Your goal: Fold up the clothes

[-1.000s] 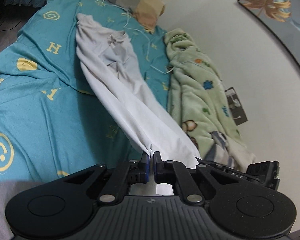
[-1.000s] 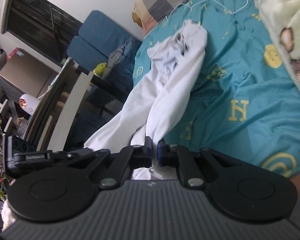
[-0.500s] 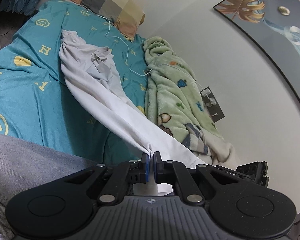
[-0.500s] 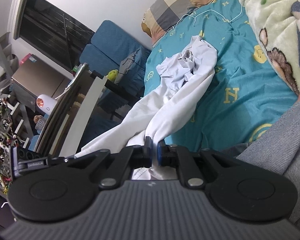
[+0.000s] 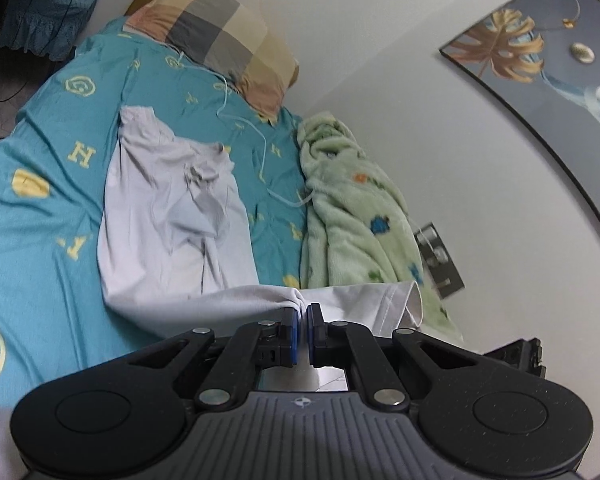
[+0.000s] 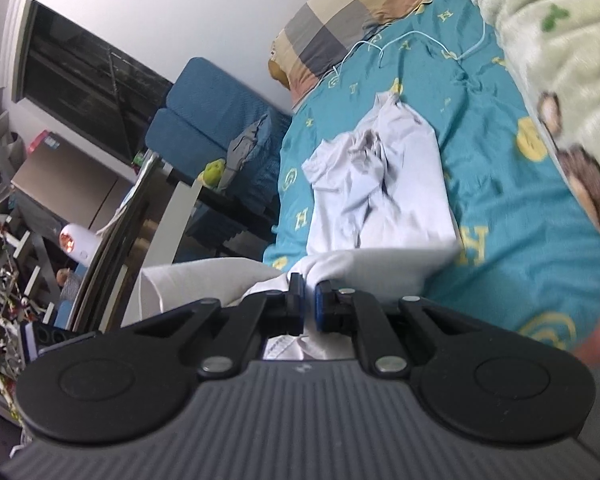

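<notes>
Teal bed (image 5: 40,240): 2 hand-held grippers, left (image 5: 303,309) and right (image 6: 309,287), angled down, clamping white garment (image 5: 168,216)

Ahead, spread wide: teal bedsheet (image 5: 40,248) with yellow letters and smiley faces. Far ahead at its head end, checked pillow (image 5: 220,36) (thin white cord (image 5: 260,136) trailing from it). Right of the left gripper: green fleece blanket (image 5: 352,208), framed leaf picture (image 5: 540,60) on the wall. Left of the right gripper: blue sofa (image 6: 208,120), dark window (image 6: 88,84).
</notes>
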### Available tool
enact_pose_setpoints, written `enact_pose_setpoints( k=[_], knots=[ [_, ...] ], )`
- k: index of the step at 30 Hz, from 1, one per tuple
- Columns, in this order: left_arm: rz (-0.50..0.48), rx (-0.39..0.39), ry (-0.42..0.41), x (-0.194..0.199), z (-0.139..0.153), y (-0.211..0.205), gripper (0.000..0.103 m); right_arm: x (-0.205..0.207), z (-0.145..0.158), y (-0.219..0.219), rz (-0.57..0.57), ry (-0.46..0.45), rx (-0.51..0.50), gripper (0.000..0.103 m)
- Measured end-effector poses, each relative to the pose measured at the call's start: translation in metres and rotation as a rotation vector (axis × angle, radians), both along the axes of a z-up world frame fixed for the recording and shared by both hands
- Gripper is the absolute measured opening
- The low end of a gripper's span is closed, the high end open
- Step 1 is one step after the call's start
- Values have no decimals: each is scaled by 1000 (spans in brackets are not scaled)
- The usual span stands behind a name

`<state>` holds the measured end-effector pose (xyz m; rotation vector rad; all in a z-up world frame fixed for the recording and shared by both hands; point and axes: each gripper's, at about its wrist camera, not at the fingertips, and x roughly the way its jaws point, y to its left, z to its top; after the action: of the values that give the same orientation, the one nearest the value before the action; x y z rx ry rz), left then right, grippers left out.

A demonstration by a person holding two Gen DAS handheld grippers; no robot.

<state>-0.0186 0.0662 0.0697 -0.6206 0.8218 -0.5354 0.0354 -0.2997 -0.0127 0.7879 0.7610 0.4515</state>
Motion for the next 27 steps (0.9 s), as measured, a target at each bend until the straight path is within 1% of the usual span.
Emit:
enact_pose_setpoints(
  k=[2,5,7,10,12,16,18,20,21,23,25,27],
  knots=[
    [18,-2,-21,24,3,-2,5,24,3,-2,-7,-9,2,9],
    [50,40,-50,62,4,-9,5,64,5,2,-13,-6,-12,9],
    [68,49,-55,89,-3,-10,5,91,2,6,-14,-6,-37,9],
    [98,46,-55,129,-20,-8,5,131,-9,12,-18,0,-60,9],
    [116,49,-38,156,-38,-6,5,156,-22,12,-22,8,-62,9],
    [144,65,2,206,-81,-5,6,198,-52,18,-25,16,-109,9],
    [150,74,23,226,-107,-3,6,214,-69,23,-15,20,-159,9],
    [144,112,51,241,-133,-4,6,229,-86,28,-5,23,-212,9],
    [135,148,56,247,-143,-7,6,235,-95,31,3,26,-242,9],
    [116,231,57,258,-158,-15,6,245,-111,37,19,33,-302,9],
    [98,298,56,265,-172,-22,6,251,-124,41,32,46,-336,9],
    [81,342,66,271,-185,-27,6,254,-134,45,47,57,-371,9]
  ],
)
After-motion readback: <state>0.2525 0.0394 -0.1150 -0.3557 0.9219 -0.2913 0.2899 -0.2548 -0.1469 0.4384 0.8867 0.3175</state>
